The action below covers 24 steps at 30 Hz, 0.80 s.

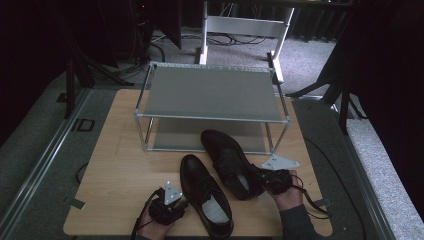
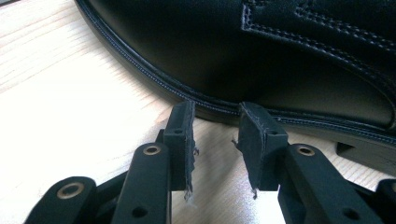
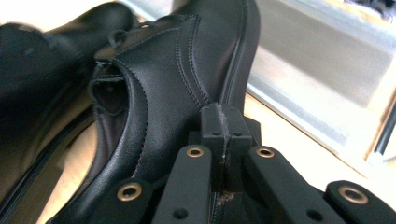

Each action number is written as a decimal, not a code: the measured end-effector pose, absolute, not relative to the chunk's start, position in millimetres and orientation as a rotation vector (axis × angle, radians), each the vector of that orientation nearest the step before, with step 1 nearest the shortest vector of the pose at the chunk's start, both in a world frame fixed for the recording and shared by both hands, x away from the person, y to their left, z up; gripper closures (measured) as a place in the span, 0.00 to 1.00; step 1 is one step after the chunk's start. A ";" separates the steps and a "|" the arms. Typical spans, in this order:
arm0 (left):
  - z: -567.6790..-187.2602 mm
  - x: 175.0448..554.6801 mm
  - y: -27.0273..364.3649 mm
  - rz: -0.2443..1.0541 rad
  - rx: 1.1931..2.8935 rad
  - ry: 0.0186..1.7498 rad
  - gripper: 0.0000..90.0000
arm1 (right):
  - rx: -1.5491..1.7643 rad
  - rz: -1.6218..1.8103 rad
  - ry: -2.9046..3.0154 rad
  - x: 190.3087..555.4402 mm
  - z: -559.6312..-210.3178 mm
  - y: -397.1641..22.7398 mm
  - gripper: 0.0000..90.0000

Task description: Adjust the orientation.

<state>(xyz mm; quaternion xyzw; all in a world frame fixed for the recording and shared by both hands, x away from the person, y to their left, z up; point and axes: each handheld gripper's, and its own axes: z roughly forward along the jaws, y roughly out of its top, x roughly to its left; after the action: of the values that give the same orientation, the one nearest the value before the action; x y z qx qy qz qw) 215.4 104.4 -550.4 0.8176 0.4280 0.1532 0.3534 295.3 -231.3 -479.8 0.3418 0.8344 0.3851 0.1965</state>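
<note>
Dark floor is seen around the wooden worktop. Two black shoes are set at 6 o'clock before the rack. The right shoe is touched by the clenched right gripper; the left shoe is to be grasped next by the released left gripper.

Both shoes look like smooth, faintly glossy black leather with stitched seams, the bench pale matt wood, the rack dull grey metal.

Beyond the left hand-held gripper, the near shoe is cut off by the top and right edges. Left of the right hand-held gripper, the other shoe blurs.
</note>
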 end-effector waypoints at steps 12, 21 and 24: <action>-550.9 216.3 104.3 0.396 2.105 1.114 0.73 | 1.122 1.050 2.291 320.7 -492.9 -257.1 1.00; -550.3 224.6 100.3 0.408 2.100 1.137 0.74 | 1.227 1.048 2.292 333.7 -504.6 -272.0 1.00; -550.0 230.7 97.8 0.411 2.095 1.150 0.74 | 1.243 1.041 2.290 335.3 -506.6 -273.5 1.00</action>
<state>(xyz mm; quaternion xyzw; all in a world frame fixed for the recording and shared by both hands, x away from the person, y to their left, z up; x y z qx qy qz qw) 230.7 97.8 -550.0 0.8090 0.4443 0.1588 0.3507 335.3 -273.5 -506.6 0.4366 0.8048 0.3658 0.1670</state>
